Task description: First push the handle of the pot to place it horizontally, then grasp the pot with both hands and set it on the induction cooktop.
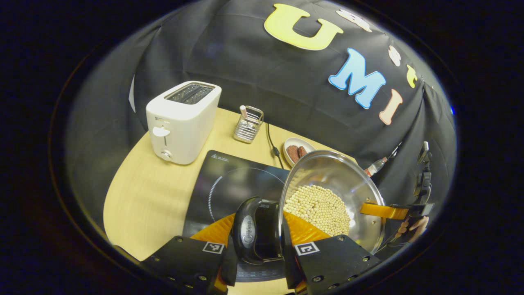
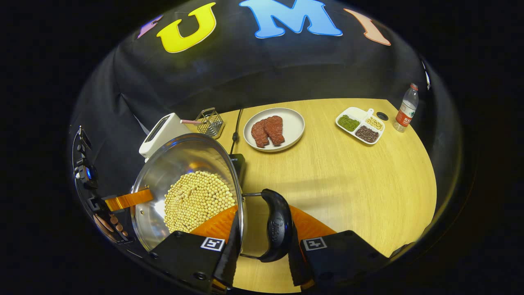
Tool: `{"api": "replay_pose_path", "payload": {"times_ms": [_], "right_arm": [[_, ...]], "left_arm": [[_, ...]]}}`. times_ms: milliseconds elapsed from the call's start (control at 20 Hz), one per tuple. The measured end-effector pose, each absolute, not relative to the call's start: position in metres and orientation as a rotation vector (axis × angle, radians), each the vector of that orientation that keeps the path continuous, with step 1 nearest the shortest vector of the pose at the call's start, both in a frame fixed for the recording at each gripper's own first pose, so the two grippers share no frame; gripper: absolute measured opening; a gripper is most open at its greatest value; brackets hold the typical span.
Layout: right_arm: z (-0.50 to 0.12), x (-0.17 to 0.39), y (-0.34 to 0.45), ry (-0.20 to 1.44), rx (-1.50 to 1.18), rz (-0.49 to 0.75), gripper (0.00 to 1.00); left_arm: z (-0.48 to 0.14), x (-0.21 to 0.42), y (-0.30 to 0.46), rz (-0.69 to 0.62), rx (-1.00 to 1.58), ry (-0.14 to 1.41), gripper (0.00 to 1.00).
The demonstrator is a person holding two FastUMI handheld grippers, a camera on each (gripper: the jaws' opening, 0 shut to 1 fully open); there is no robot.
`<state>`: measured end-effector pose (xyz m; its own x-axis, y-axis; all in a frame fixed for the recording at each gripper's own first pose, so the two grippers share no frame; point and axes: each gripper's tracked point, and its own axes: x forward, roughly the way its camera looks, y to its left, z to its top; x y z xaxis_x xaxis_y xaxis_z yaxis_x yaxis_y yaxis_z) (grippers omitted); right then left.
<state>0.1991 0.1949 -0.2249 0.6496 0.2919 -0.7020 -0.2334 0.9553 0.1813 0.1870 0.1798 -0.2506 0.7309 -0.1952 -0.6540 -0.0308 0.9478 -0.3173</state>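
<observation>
On wood table [image 2: 348,184] w/ cooktop [image 1: 229,184] — both grippers' fingers pinching pot [image 2: 184,192] handles.

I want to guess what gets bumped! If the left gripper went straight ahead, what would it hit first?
The left gripper already clamps the pot's black side handle, so that sits right in its way. Past the handle lies the induction cooktop, then probably the wire rack, though depth is unclear.
</observation>
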Motion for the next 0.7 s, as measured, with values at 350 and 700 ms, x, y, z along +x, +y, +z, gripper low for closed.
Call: {"api": "replay_pose_path", "payload": {"times_ms": [350,700], "right_arm": [[-0.24,0.214,0.245,0.841,0.091,0.303,0.54],[-0.26,0.231,0.276,0.866,0.108,0.291,0.54]], "left_arm": [[-0.266,0.203,0.229,-0.06,-0.311,0.761,0.47],[-0.288,0.228,0.262,-0.053,-0.298,0.775,0.43]]}}
